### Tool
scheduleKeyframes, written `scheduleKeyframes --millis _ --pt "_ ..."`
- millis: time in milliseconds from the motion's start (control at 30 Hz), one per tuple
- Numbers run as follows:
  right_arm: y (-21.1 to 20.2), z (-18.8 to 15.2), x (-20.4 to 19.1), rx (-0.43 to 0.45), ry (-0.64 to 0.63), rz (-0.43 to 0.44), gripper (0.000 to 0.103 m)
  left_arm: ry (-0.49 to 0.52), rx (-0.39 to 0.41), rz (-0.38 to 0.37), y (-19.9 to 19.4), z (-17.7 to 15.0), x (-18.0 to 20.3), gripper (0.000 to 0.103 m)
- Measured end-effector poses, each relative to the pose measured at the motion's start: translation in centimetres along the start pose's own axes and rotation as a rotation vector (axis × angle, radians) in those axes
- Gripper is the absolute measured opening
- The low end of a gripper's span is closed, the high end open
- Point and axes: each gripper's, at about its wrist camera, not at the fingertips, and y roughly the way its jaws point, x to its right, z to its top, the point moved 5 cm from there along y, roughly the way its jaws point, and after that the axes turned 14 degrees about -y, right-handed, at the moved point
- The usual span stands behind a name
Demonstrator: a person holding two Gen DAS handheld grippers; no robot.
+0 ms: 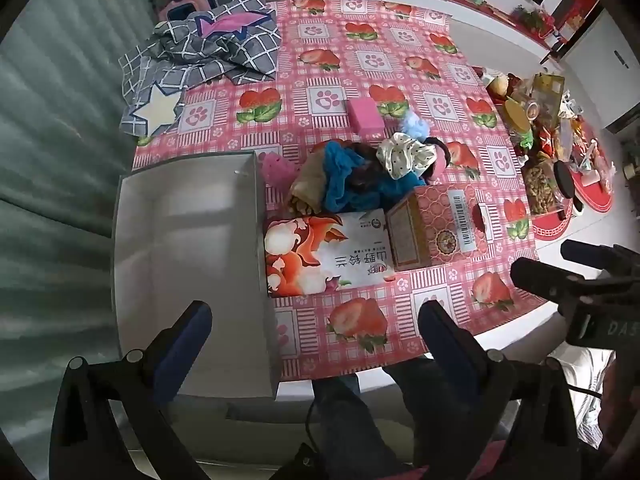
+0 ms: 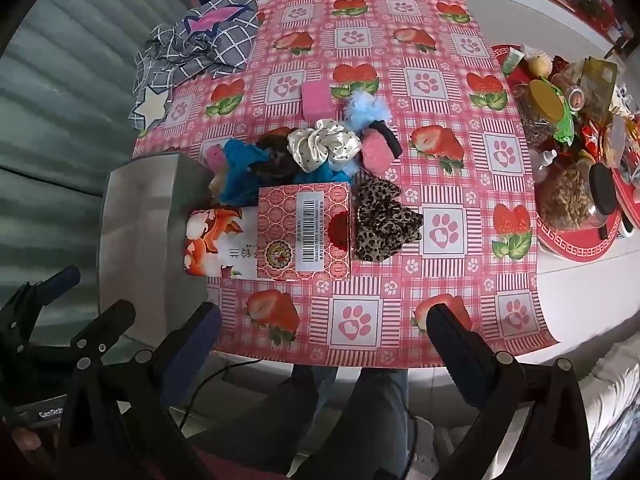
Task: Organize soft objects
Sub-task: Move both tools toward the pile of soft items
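A pile of soft things lies mid-table: a white polka-dot scrunchie (image 2: pixel 324 142) (image 1: pixel 406 156), a blue cloth (image 1: pixel 346 178) (image 2: pixel 240 172), a pink sponge block (image 1: pixel 364 116) (image 2: pixel 316 100), a light-blue puff (image 2: pixel 362 110), a pink-and-black pad (image 2: pixel 380 146) and a leopard scrunchie (image 2: pixel 384 220). An open silver box (image 1: pixel 188 248) (image 2: pixel 140 220) sits at the table's left edge. My left gripper (image 1: pixel 316 332) is open and empty, above the near table edge. My right gripper (image 2: pixel 324 332) is open and empty, also above the near edge.
A pink patterned carton (image 2: pixel 306 232) (image 1: pixel 436 226) and a fox-print box (image 1: pixel 320 254) (image 2: pixel 218 242) lie in front of the pile. A grey checked cloth (image 1: pixel 208 52) lies far left. Snack jars and packets (image 2: pixel 572 152) crowd the right side. The strawberry tablecloth (image 2: pixel 440 80) covers the table.
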Motion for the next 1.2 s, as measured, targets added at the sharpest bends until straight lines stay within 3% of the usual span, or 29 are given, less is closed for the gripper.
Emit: scheduleKeyframes --millis 533,700,967,1000,1200 --pt "-0.7 -0.3 -1.4 -0.004 0.018 0.017 0.103 -0.023 -0.002 0.002 -0.6 -0.3 -2.1 0.103" --pt "-0.4 -0.8 -1.5 0.005 0.038 0.007 0.103 -0.011 0.031 0.012 -0.9 -0.2 -2.5 0.103" --pt "-0.6 -1.2 -2.0 -0.049 0.065 -0.010 0.103 -0.004 -0.013 0.013 -1.3 0.0 -2.7 0.103" --pt "-0.6 -1.3 -1.9 -0.052 0.067 -0.021 0.103 -0.002 -0.054 0.042 -1.4 -0.1 -2.8 0.103" --pt "-0.3 -1.9 -1.4 -0.060 0.083 -0.021 0.103 -0.007 -0.033 -0.023 -0.6 -0.2 -2.6 0.103"
